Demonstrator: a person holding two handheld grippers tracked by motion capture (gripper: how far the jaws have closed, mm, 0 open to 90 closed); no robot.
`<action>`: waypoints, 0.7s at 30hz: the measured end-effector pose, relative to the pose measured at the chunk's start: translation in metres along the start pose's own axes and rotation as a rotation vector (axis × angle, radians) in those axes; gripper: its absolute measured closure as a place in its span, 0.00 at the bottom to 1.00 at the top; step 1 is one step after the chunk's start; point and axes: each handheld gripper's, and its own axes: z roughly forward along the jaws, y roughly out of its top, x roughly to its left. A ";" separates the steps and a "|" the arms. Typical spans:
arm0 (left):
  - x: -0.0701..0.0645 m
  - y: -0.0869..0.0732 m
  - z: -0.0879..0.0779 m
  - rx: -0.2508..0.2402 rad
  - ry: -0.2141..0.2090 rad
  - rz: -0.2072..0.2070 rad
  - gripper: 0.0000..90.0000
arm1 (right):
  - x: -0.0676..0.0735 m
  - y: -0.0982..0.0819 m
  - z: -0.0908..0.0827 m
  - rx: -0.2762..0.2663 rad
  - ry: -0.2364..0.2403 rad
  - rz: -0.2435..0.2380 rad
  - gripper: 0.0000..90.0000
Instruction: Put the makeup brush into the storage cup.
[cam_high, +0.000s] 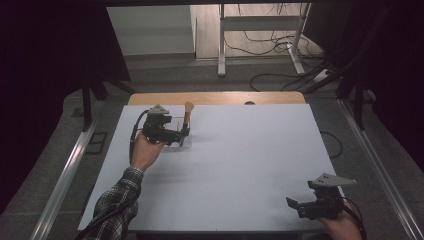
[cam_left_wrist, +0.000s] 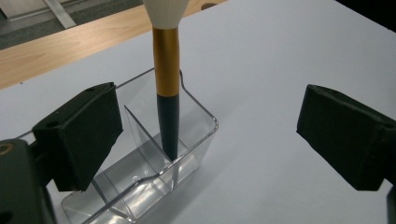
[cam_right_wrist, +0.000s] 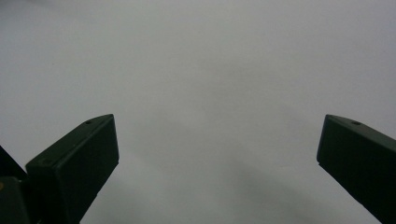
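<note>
1. The makeup brush (cam_left_wrist: 167, 88), with a dark tapered handle, gold metal ferrule and pale bristle head, stands nearly upright, handle down, in the end compartment of a clear plastic divided organiser box (cam_left_wrist: 198, 140) on the white table (cam_high: 240, 165), towards its far left.
2. The left gripper (cam_left_wrist: 205, 135) sits just beside the box with its fingers (cam_left_wrist: 81, 135) spread wide, touching neither brush nor box; the brush stands free between and beyond them.
3. The right gripper (cam_high: 308, 205) rests at the near right edge, well apart, fingers (cam_right_wrist: 77, 163) likewise spread over bare table.
4. The brush looks light and stiff, its lacquered handle probably slippery; the gold ferrule seems the best place to pinch, since squeezing the bristles would deform them.
5. The box is likely light and may tip or slide if the brush is dragged sideways.
6. The bristle head is cut off in the left gripper view, and the transparent dividers are hard to trace.
</note>
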 end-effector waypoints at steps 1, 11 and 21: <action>-0.001 0.000 0.000 0.003 0.001 0.004 0.07 | 0.000 0.000 0.000 -0.002 0.000 0.000 0.00; -0.007 -0.004 -0.004 0.019 0.006 0.040 0.04 | -0.001 0.000 -0.001 -0.003 0.006 -0.007 0.00; -0.011 -0.010 -0.010 0.024 -0.002 0.054 0.02 | 0.000 0.001 -0.001 -0.005 0.016 -0.015 0.00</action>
